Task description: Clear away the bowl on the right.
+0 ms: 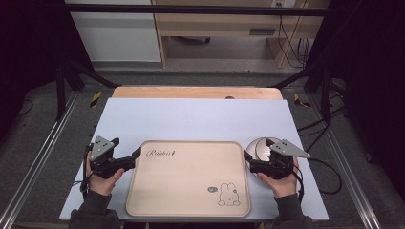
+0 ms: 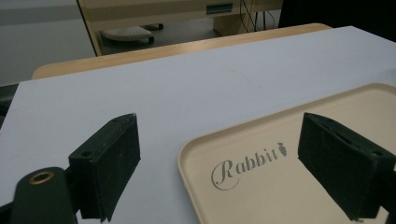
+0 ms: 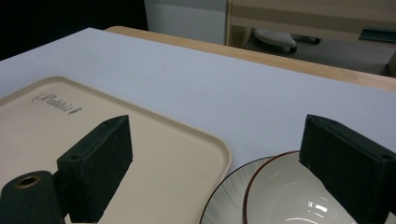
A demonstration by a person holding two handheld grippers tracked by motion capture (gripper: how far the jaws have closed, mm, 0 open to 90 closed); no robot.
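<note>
Left tool [image 1: 135, 157] gapes wide astride the near-left corner of a beige tray [image 1: 191, 200]. Right tool [image 1: 248, 160] is likewise spread, over two stacked pale plates [image 1: 260, 148] beside the tray's right edge. The tray lies flat mid-bench [image 1: 191, 117], long axis left-to-right, "Rabbit" lettering upper-left.

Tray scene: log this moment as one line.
left gripper: open, straddling tray left rim | right gripper: open, between tray and stacked dishes | tray: empty
</note>
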